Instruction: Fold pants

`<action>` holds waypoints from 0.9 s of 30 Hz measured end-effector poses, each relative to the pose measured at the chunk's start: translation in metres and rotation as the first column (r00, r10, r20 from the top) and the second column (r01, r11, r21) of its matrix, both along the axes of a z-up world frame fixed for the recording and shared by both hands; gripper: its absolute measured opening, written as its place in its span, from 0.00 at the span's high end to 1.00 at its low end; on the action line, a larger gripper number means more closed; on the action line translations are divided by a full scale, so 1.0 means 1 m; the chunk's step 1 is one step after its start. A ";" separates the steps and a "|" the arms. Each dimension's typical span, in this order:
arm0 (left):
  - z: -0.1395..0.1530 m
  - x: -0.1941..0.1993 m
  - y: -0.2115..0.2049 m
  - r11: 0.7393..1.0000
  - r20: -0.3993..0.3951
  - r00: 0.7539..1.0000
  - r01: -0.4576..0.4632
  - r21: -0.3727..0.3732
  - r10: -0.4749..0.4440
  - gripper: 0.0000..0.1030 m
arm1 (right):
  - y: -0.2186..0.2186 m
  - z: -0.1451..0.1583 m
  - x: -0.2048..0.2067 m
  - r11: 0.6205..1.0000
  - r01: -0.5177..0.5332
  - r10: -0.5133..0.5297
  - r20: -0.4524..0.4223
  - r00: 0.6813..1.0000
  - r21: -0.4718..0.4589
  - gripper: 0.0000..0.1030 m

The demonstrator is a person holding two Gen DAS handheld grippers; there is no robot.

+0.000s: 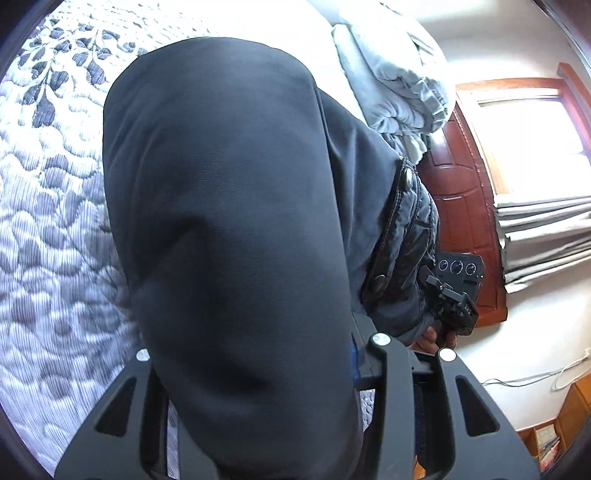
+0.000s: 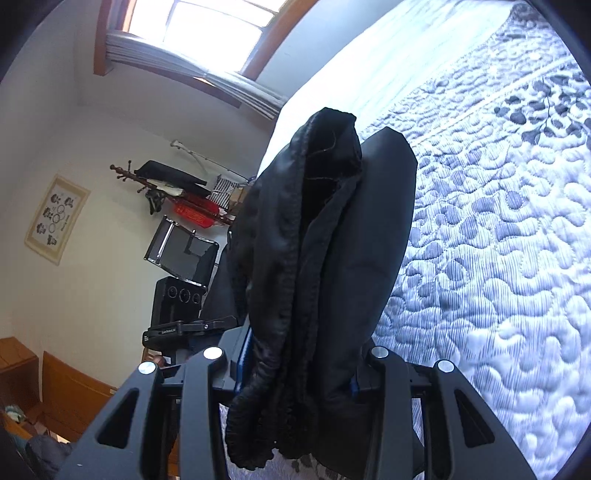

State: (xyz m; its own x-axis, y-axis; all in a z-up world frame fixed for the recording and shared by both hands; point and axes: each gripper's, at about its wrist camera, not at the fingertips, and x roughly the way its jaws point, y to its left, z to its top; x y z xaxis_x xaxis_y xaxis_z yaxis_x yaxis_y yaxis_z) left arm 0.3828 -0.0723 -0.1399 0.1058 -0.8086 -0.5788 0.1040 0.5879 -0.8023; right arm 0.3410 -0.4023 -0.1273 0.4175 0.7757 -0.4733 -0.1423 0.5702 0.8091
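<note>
**Pants lifted over the bed**

A quilted bed (image 2: 498, 258) lay under a bright window (image 2: 207, 29). The black pants (image 1: 229, 206) hung above the quilt, gripped at both ends. The left gripper (image 1: 258, 417) was clenched on smooth cloth; the right gripper (image 2: 295, 398) pinched the gathered waistband (image 2: 280, 258), fabric bunched between its fingers.

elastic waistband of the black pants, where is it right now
In the right wrist view the gathered elastic waistband of the black fabric pants hangs between the right tongs, held above the blue-and-white quilted bedspread.
</note>
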 end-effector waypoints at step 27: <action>-0.042 0.004 0.019 0.996 0.022 0.996 -0.081 0.021 0.081 0.30 | -0.051 -0.096 0.008 0.985 0.088 -0.067 -0.140 0.988 0.150 0.46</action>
